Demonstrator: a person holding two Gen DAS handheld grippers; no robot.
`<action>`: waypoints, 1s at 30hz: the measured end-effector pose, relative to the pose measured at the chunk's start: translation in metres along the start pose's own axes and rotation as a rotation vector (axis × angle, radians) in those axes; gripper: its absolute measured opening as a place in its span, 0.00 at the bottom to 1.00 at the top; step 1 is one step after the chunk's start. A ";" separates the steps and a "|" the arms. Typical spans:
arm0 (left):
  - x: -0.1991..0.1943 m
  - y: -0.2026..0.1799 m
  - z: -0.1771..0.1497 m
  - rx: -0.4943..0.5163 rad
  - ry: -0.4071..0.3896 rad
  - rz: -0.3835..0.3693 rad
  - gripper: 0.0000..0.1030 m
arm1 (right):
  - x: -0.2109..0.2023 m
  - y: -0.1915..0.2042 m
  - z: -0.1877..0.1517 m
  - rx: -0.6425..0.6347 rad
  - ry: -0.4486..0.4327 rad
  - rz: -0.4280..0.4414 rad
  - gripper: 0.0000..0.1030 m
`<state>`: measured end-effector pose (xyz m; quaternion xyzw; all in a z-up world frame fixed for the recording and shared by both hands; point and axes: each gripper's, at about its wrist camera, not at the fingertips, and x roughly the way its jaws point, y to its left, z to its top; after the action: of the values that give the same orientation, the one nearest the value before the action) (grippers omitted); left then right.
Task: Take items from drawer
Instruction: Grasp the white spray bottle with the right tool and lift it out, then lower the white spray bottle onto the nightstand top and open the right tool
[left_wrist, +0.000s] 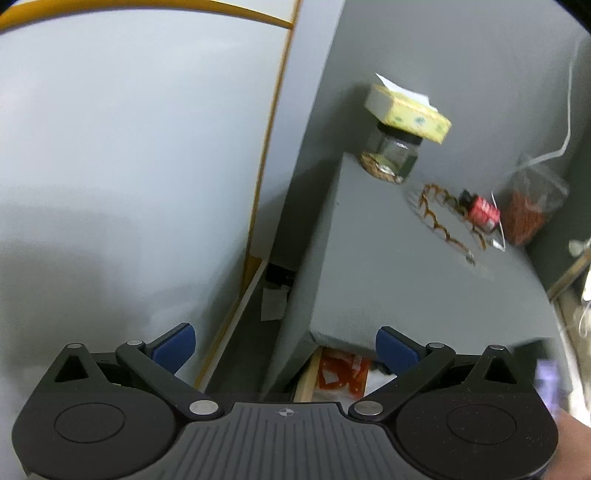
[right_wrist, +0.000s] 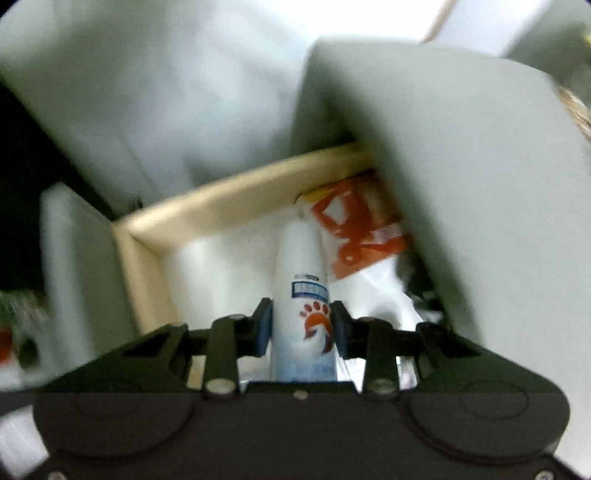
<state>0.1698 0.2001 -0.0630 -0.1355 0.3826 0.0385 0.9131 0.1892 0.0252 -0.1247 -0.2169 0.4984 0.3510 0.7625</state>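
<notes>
Right gripper lifting a white spray bottle out of the open drawer while the left gripper waits, empty.

In the left wrist view, the left gripper is hanging spread wide with nothing between its blue pads, pointing past the grey cabinet top, where a glass jar is carrying a yellow tissue box; it is probably keeping clear of the drawer. In the right wrist view, the right gripper is clenching the white spray bottle around its paw-print label, nozzle pointing away, above the wooden drawer. An orange-and-white packet is lying inside, partly under the cabinet top. The blur is suggesting motion, likely a lift.
</notes>
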 end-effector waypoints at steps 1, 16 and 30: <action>-0.002 0.001 0.001 -0.006 -0.015 0.009 1.00 | -0.002 -0.001 -0.001 0.009 -0.004 0.004 0.32; 0.009 0.001 -0.007 -0.013 0.021 0.041 1.00 | -0.056 -0.083 -0.028 0.497 -0.663 -0.213 0.32; 0.015 -0.003 -0.007 -0.003 0.030 0.020 1.00 | -0.025 -0.048 -0.065 0.440 -0.664 -0.349 0.32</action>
<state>0.1766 0.1947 -0.0777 -0.1335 0.3976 0.0462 0.9066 0.1797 -0.0586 -0.1294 -0.0056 0.2448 0.1532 0.9574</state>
